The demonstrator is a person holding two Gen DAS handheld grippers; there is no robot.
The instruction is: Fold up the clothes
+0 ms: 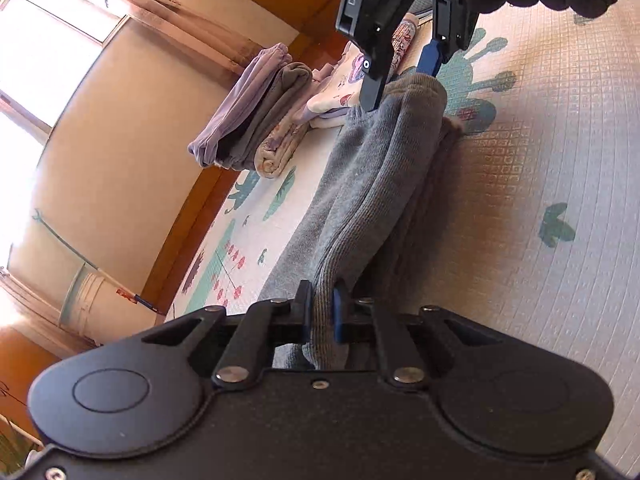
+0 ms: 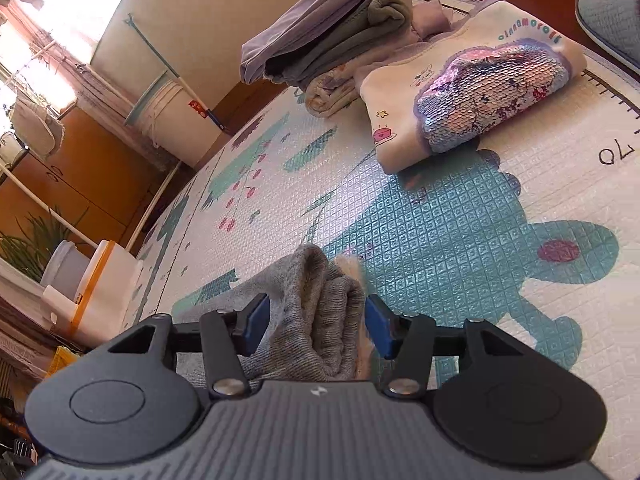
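A grey ribbed garment (image 1: 372, 184) hangs folded lengthwise over the patterned play mat (image 1: 540, 160), stretched between both grippers. My left gripper (image 1: 322, 312) is shut on its near end, the fabric pinched between the blue pads. The right gripper (image 1: 400, 80) holds the far end from above. In the right wrist view, a thick bunch of the grey garment (image 2: 316, 304) fills the gap between the fingers of my right gripper (image 2: 316, 324), with pale fleece lining showing beside it. The mat (image 2: 440, 220) lies just beyond.
A stack of folded clothes (image 2: 320, 40) and a folded white sweater with a sequin patch (image 2: 480, 88) lie at the mat's far edge. A grey slipper (image 2: 612, 16) sits at the top right. A white bucket (image 2: 176, 120) and an orange-lidded container (image 2: 100, 292) stand off the mat.
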